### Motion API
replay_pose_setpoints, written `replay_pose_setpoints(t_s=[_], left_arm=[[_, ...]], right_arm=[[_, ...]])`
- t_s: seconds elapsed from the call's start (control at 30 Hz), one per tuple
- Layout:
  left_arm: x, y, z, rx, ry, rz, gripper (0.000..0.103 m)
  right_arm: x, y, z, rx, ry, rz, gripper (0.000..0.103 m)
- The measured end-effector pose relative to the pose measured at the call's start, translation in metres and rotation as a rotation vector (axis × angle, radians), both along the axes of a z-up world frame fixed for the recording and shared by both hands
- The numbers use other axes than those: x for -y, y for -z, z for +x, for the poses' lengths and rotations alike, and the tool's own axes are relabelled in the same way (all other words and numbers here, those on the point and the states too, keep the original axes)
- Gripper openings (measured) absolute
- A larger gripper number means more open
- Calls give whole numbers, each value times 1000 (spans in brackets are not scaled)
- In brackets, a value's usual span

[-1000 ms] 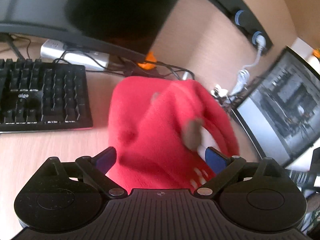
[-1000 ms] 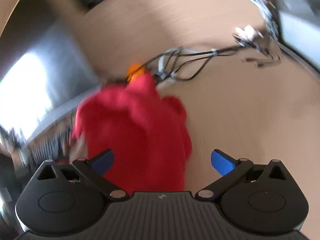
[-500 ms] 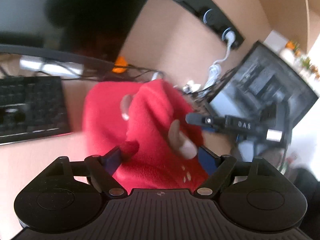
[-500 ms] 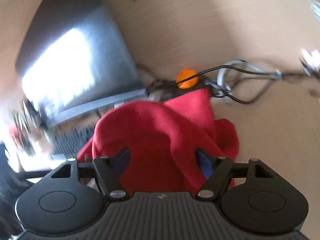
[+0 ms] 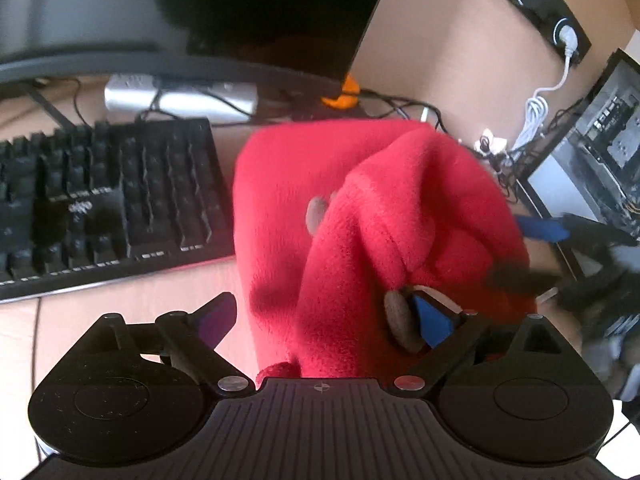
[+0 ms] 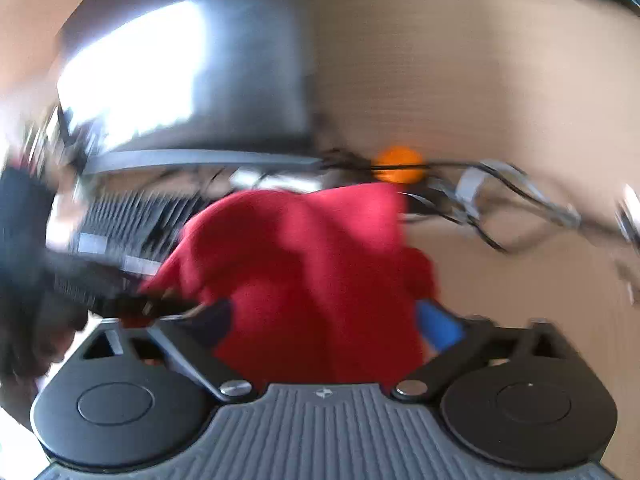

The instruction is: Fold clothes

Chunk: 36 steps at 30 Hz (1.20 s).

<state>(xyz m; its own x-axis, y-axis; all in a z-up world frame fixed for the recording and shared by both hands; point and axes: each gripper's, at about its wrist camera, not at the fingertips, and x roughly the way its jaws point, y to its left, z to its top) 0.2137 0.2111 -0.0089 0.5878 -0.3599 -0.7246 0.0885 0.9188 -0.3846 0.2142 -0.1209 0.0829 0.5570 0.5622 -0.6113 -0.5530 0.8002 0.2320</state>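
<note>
A red fleece garment (image 5: 380,208) with brown buttons (image 5: 314,212) lies bunched on the wooden desk, one layer folded over another. My left gripper (image 5: 324,320) hangs over its near edge. Its jaws are opening, with cloth between them. The left fingertip is clear of the cloth and the right one rests by a button. My right gripper (image 6: 324,320) comes from the other side, its jaws opening wide with the garment (image 6: 304,248) lying loose between them. Its blue fingertip (image 5: 540,228) shows at the garment's right edge in the left wrist view.
A black keyboard (image 5: 100,200) lies left of the garment, with a dark monitor (image 5: 200,12) and a silver box (image 5: 180,96) behind it. An orange object (image 5: 340,96) and tangled cables sit at the back. A power strip (image 5: 556,20) and an open computer case (image 5: 600,128) stand to the right.
The right gripper's jaws narrowed on the cloth half a second ago and now stand wide. The left view swung right, then back toward the keyboard. The garment's top layer now lies folded over.
</note>
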Motion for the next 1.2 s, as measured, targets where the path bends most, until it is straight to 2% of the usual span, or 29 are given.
replay_pose_setpoints(t_s=[0.03, 0.07, 0.17, 0.27, 0.43, 0.5, 0.7, 0.97, 1.2], left_arm=[[-3, 3, 1, -11, 7, -26, 97], [-6, 5, 3, -23, 14, -51, 97], [-6, 14, 7, -58, 18, -125, 98], [0, 17, 12, -64, 30, -145, 99], [17, 15, 19, -63, 50, -142, 100], [27, 15, 25, -65, 77, -144, 100], [87, 15, 51, -72, 201, -149, 100], [190, 13, 114, -80, 357, -165, 100], [242, 10, 156, -58, 420, -154, 99]], right_arm=[[12, 3, 4, -39, 51, 48, 103], [22, 12, 10, -116, 91, 99, 103], [33, 46, 19, -308, 140, 206, 103], [27, 63, 13, -366, 137, 240, 103], [40, 58, 6, -367, 97, 300, 103], [51, 57, 5, -373, 114, 321, 103], [111, 56, -3, -353, 252, 348, 103], [195, 51, -1, -293, 476, 327, 103], [223, 51, 20, -255, 557, 281, 103]])
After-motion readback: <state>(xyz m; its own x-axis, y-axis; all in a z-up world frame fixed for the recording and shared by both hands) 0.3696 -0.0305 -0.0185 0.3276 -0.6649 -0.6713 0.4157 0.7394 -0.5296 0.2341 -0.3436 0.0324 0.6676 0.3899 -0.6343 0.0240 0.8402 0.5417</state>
